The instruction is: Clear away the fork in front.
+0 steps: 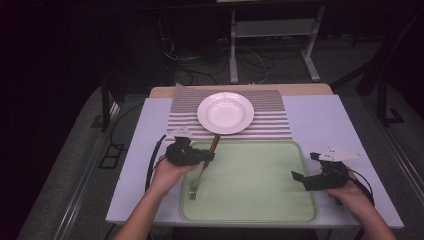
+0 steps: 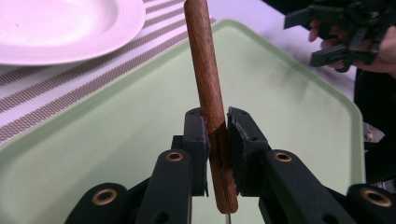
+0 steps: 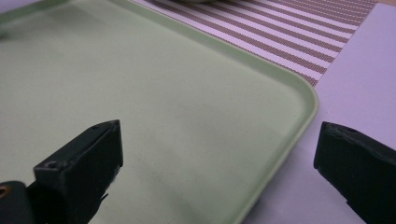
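A fork with a brown wooden handle [image 1: 215, 143] [image 2: 205, 70] is clamped in my left gripper [image 1: 209, 156] [image 2: 217, 135], whose pads press on the lower part of the handle. The handle points towards the white plate [image 1: 225, 112] [image 2: 60, 23], and the metal tines [image 1: 192, 193] reach down to the left part of the green tray [image 1: 260, 185] [image 2: 116, 121]; I cannot tell whether they touch it. My right gripper [image 1: 305, 166] [image 3: 219, 158] is open with nothing between its jaws, at the tray's right edge [image 3: 299, 121]. It is also in the left gripper view [image 2: 345, 32], far off.
The plate rests on a striped placemat [image 1: 272, 127] [image 2: 46, 88] [image 3: 289, 32] behind the tray. Both lie on a pale table [image 1: 320, 120] [image 3: 364, 70]. Dark floor with cables and a metal stand [image 1: 272, 35] lies beyond the far edge.
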`<move>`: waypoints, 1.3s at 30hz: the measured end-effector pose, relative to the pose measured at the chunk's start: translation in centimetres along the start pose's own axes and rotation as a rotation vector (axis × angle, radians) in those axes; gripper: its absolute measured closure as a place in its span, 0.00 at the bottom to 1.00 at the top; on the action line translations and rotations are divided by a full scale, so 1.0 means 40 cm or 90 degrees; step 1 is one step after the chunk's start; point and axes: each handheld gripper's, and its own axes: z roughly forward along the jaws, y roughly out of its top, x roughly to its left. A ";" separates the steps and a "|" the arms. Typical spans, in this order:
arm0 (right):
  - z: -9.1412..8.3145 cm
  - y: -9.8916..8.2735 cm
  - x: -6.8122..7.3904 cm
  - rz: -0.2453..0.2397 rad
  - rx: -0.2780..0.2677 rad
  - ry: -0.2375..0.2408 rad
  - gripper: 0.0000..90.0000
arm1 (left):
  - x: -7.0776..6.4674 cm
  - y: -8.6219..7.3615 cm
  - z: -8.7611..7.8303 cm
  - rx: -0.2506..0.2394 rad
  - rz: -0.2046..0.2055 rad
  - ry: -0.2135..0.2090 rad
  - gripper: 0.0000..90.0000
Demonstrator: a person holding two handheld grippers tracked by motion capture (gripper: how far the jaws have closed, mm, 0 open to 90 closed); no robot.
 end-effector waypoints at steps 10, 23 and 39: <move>0.005 0.000 0.001 -0.002 0.002 0.004 0.02 | 0.039 -0.025 0.101 0.079 -0.030 0.024 0.83; 0.007 0.001 0.004 -0.006 0.004 0.005 0.02 | 0.039 -0.029 0.099 0.084 -0.010 0.048 0.72; 0.002 -0.001 0.004 -0.007 0.002 0.002 0.02 | -0.033 0.033 0.172 0.111 0.074 0.019 0.99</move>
